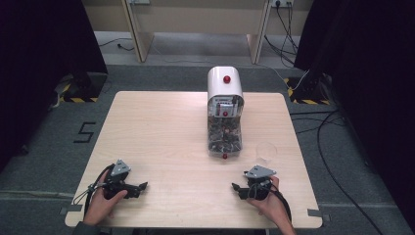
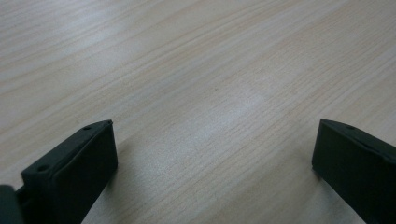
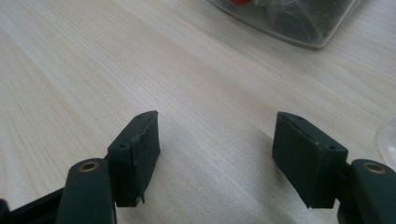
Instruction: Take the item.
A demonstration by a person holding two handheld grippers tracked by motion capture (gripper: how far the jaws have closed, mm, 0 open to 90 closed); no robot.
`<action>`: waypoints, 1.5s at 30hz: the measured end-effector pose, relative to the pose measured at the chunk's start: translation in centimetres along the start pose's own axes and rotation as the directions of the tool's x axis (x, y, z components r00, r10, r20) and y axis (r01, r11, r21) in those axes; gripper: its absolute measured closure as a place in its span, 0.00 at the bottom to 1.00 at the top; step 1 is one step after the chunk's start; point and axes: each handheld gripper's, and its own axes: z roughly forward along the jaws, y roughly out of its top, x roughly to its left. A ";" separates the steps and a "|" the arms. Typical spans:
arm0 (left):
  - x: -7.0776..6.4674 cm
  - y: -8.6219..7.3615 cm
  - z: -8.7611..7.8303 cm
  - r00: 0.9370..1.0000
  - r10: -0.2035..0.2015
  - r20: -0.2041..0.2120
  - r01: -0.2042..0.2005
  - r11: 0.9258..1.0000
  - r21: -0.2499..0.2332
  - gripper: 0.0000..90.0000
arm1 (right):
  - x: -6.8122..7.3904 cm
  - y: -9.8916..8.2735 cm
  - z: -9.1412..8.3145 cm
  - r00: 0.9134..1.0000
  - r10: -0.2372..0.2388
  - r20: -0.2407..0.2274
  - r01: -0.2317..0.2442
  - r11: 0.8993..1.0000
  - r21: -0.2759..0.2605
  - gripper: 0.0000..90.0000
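Left tool [image 1: 138, 187] lies low on the wooden surface [image 1: 161, 132] near its front left corner, held in my left hand [image 1: 100, 205], jaws pointing toward the middle. In the left gripper view its jaws stand wide apart, released, with bare wood grain between them.

Centre back: a white-topped dispenser [image 1: 224, 111] with a red knob, its clear lower bin full of dark small pieces, stands upright on the surface, well apart from both tools. A small red tap sits at its front foot.

Just right of the dispenser's base, a clear plastic cup [image 1: 266, 152] stands upright on the surface, close behind the right tool.

Right tool [image 1: 238, 189] rests near the front right edge in my right hand [image 1: 268, 200], jaws pointing left. In the right gripper view its jaws are parted, released, nothing between them; the dispenser's clear bin [image 3: 299, 21] shows at top, the cup's rim [image 3: 387, 140] at the right edge.
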 end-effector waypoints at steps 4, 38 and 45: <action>0.0 0.0 0.0 1.000 0.001 0.000 -0.001 1.000 0.001 0.00 | 0.0 0.0 0.0 1.000 -0.002 -0.001 0.002 1.000 0.000 0.36; 0.0 0.0 0.0 1.000 0.000 0.000 0.000 1.000 0.000 0.00 | 0.0 0.7 -0.3 1.000 0.000 0.006 0.001 0.999 -0.053 0.40; 0.0 0.0 0.0 1.000 0.000 0.000 0.000 1.000 0.000 0.00 | 0.2 0.9 -0.2 1.000 -0.017 0.017 0.018 0.998 -0.058 0.41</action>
